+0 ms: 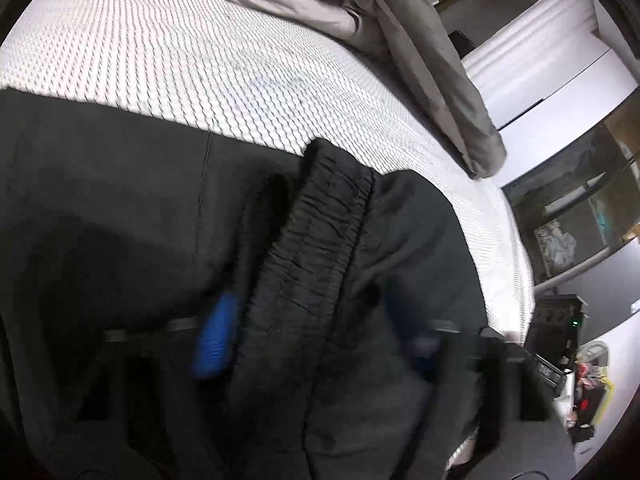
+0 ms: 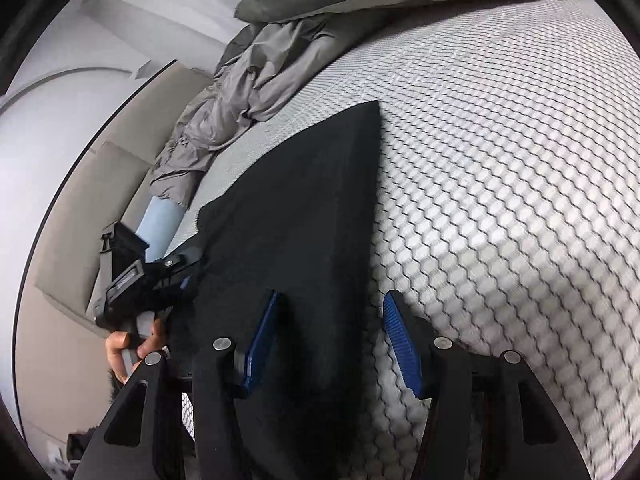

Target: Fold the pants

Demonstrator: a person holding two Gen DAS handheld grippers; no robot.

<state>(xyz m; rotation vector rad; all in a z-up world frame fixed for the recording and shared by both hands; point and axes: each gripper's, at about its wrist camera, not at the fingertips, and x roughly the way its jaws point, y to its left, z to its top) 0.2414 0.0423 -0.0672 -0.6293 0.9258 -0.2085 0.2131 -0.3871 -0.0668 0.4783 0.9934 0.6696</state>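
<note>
Black pants [image 2: 312, 200] lie flat on a white honeycomb-patterned mattress [image 2: 500, 200], tapering to a far corner. Their gathered elastic waistband [image 1: 324, 240] stands bunched up between the blue pads [image 1: 216, 336] of my left gripper [image 1: 312, 300], which is shut on it; the right pad is mostly hidden by cloth. In the right wrist view the left gripper [image 2: 176, 276] sits at the pants' left edge, held by a hand [image 2: 128, 348]. My right gripper [image 2: 330, 340] is open, its pads apart over the pants' near right edge, not pressing on the cloth.
A crumpled grey duvet [image 1: 320, 0] [image 2: 248, 92] lies at the far side of the mattress [image 1: 160, 60]. A beige bed surround [image 2: 100, 200] runs along the left. White cabinets [image 1: 552, 60] and a cluttered shelf [image 1: 568, 340] stand past the mattress edge.
</note>
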